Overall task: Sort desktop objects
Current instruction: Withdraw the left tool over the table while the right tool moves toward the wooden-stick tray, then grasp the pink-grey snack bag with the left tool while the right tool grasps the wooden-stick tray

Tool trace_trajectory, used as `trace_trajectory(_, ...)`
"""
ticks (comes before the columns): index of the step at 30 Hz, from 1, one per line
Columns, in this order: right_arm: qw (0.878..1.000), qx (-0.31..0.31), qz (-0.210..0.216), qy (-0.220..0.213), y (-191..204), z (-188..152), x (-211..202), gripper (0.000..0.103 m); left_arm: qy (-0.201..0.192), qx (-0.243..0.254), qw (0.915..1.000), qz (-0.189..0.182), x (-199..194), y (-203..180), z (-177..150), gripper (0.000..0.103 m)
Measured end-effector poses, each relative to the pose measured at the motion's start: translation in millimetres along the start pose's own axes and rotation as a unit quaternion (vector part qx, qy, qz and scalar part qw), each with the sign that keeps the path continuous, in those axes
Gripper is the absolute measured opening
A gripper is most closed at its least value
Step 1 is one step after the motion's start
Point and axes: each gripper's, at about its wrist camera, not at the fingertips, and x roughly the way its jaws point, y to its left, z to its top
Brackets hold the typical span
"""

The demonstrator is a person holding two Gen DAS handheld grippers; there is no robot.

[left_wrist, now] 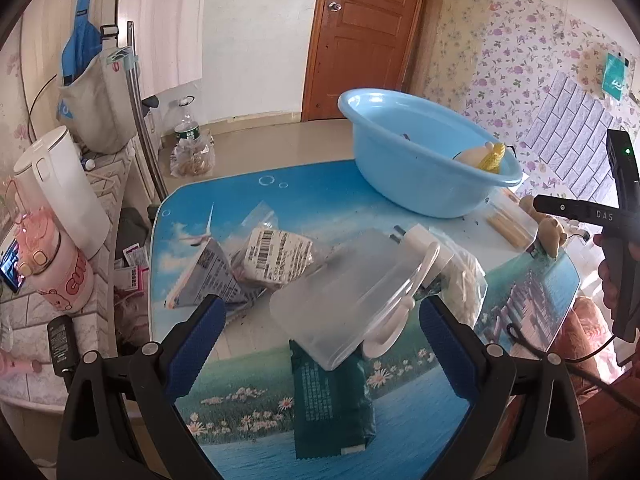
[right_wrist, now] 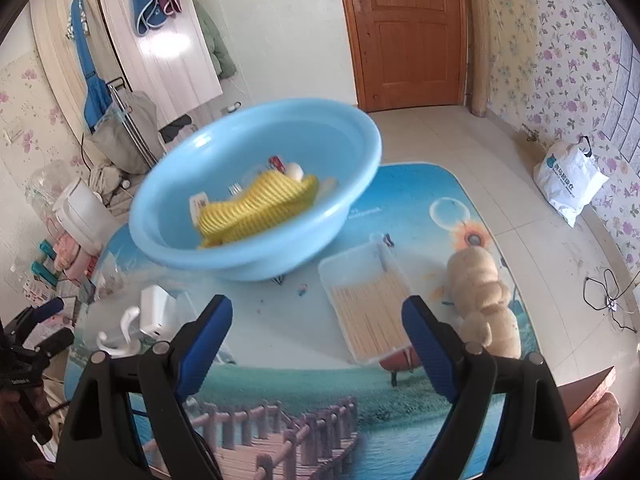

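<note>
A light blue basin (left_wrist: 424, 160) (right_wrist: 256, 200) stands at the far side of the picture-printed table (left_wrist: 248, 364) and holds a yellow ribbed item (right_wrist: 256, 204) and small bits. My left gripper (left_wrist: 320, 332) is open above a clear plastic lid (left_wrist: 340, 300), a white charger (left_wrist: 420, 248) and a dark green packet (left_wrist: 332, 404); nothing is between its pads. My right gripper (right_wrist: 316, 336) is open above the table, beside a clear box of wooden sticks (right_wrist: 368, 308) and a beige plush toy (right_wrist: 484, 296). The right gripper's black body (left_wrist: 616, 216) shows in the left wrist view.
Labelled plastic packets (left_wrist: 276, 256) lie left of the lid. A white kettle (left_wrist: 60, 184) and a pink cup (left_wrist: 56, 272) stand on a counter to the left. On the floor are a bottle (left_wrist: 186, 124) and a white shopping bag (right_wrist: 568, 184). A wooden door (right_wrist: 408, 32) is behind.
</note>
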Motion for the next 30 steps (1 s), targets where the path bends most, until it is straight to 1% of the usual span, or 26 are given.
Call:
trace_trajectory(2, 1.000, -0.009, -0.005, 0.005, 0.0, -3.7, 2.3, 0.090, 0.002, 0.001, 1.0000, 0.001, 0.6, 0.7, -2.4, 0.098)
trace_trajectory(4, 1.000, -0.012, -0.007, 0.003, -1.0, -5.9, 2.7, 0.101, 0.004, 0.000, 1.0000, 0.001, 1.6, 1.0, -4.1, 0.098)
trace_trajectory(5, 1.000, -0.010, -0.005, -0.001, -2.3, -6.5, 2.1, 0.103, 0.005, 0.000, 1.0000, 0.001, 1.8, 0.7, -4.7, 0.098)
trace_trajectory(7, 1.000, -0.003, 0.007, -0.002, -5.5, -6.3, 1.8, 0.103, 0.006, 0.001, 1.0000, 0.002, 1.7, -0.1, -4.6, 0.098)
trace_trajectory(9, 1.000, 0.008, 0.009, -0.006, -9.2, -5.7, 1.5, 0.103, 0.004, 0.003, 1.0000, 0.002, 0.7, -1.3, -3.4, 0.098)
trace_trajectory(14, 1.000, 0.003, -0.005, -0.008, -13.0, -6.9, 4.1, 0.103, -0.002, 0.006, 1.0000, 0.000, -1.8, -2.1, -2.3, 0.098)
trace_trajectory(19, 1.000, 0.008, -0.020, -0.002, -21.1, -11.8, 6.9, 0.103, 0.002, -0.005, 1.0000, 0.001, 1.2, 6.1, -7.2, 0.098)
trace_trajectory(24, 0.999, 0.019, -0.027, 0.001, -30.2, -17.9, 8.0, 0.103, 0.010, -0.007, 0.9999, 0.011, 5.9, 10.7, -11.2, 0.098)
trace_trajectory(27, 0.999, 0.020, -0.030, 0.006, -33.7, -19.1, 10.3, 0.103, 0.007, -0.019, 0.9997, 0.011, 5.8, 17.7, -11.1, 0.098)
trace_trajectory(30, 0.999, 0.021, -0.031, 0.004, -34.8, -17.4, 10.7, 0.103, 0.001, -0.028, 0.9993, 0.024, 5.2, 28.4, -7.8, 0.098)
